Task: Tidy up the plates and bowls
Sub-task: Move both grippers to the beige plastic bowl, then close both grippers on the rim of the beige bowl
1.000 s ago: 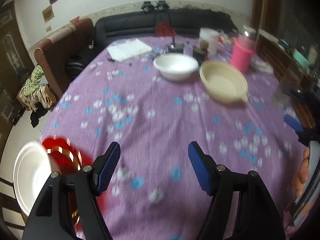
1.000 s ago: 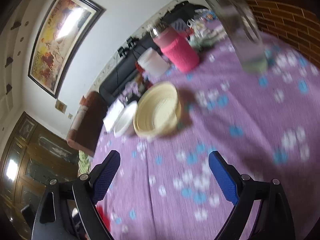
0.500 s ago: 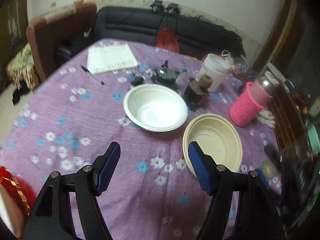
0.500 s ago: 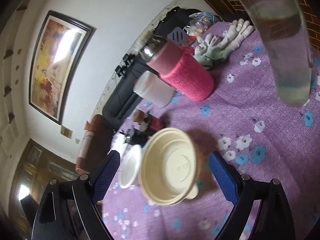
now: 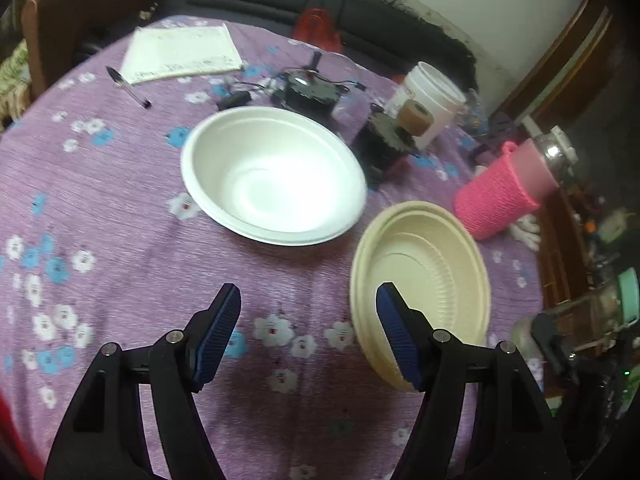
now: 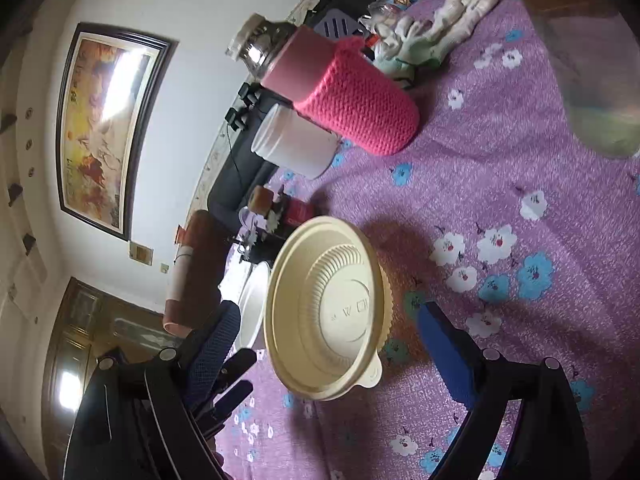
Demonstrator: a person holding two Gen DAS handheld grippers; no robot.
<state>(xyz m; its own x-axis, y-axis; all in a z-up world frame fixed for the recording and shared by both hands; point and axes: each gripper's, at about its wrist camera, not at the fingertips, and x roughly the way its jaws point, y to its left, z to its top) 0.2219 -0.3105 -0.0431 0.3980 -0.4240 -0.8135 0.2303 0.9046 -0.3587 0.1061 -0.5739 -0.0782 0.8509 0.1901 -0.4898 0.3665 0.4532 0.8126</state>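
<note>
Round worktop (image 5: 132, 248) under a purple cloth with white and blue flowers. The white bowl (image 5: 274, 174) sits near the middle, upright, mouth up. The cream bowl (image 5: 430, 276) sits on the cloth just to its right, apart from it by a narrow strip of cloth, also upright; from the right wrist view the same cream bowl (image 6: 328, 308) shows a ribbed inner wall and a small tab on its rim. The left hand-held gripper (image 5: 308, 330) hovers above the cloth in front of both bowls, jaws spread wide and released, nothing between them; its right finger overlaps the near-left rim of the cream bowl in view, contact not clear. The right hand-held gripper (image 6: 330, 340) is also spread wide, empty, with the cream bowl framed between its fingers; whether either finger touches the bowl I cannot tell. Behind the bowls: a bottle in a pink knitted sleeve (image 5: 506, 196), a white plastic jar (image 5: 430, 98), some small dark gadgets (image 5: 310, 88), a pen (image 5: 128, 87) and a sheet of paper (image 5: 182, 54). White gloves (image 6: 436, 28) lie at the far edge beyond the pink sleeve.
</note>
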